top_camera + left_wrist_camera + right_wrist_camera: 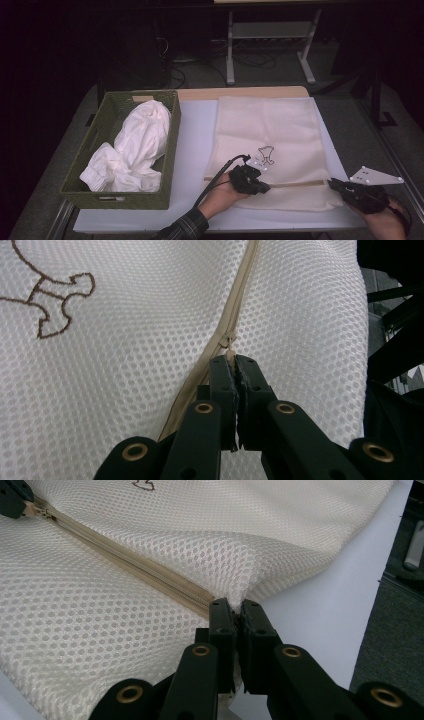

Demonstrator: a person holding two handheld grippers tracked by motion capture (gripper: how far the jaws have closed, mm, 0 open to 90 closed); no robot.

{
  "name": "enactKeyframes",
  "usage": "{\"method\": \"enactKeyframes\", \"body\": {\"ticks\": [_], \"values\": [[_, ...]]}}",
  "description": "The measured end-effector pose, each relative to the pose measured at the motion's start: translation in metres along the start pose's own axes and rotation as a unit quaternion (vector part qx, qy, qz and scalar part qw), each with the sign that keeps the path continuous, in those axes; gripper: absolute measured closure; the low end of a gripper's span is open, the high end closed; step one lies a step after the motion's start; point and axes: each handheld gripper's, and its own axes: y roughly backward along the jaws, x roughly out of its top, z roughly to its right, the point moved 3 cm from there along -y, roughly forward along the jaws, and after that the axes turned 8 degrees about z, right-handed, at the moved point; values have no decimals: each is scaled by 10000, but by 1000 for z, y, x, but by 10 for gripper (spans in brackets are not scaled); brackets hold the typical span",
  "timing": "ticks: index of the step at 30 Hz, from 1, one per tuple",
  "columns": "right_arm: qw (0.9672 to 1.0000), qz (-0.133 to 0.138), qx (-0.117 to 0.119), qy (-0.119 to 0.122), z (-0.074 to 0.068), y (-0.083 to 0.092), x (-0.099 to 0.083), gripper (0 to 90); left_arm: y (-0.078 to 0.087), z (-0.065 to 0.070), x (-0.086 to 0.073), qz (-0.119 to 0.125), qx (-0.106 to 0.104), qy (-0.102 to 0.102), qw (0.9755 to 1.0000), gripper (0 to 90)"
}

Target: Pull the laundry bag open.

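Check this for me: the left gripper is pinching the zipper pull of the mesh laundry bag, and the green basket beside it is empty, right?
Not quite. The high view shows the green basket holding white clothes. The left gripper does pinch the zipper pull on the mesh laundry bag.

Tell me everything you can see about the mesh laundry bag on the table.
The mesh bag is cream honeycomb netting, lying flat on the white table, right of the green basket. A tan zipper crosses its near end; a small brown embroidered outline sits mid-panel. The left gripper pinches the zipper pull; the right gripper clamps the bag's edge.
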Motion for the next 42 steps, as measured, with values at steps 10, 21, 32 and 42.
{"method": "enactKeyframes", "body": {"ticks": [10,21,32,42], "values": [[10000,-10,27,-54,0,-1,-2,849,11,-3,-9,-6,70,85,9999,874],[9999,-23,57,-124,1,-2,-3,848,34,-8,-21,12,237,123,9996,874],[9999,-59,47,-123,1,-3,-4,848,52,-14,-32,26,373,204,9991,874],[9999,-74,27,-110,1,-3,-4,849,67,-17,-42,-1,563,250,9981,874]]}}
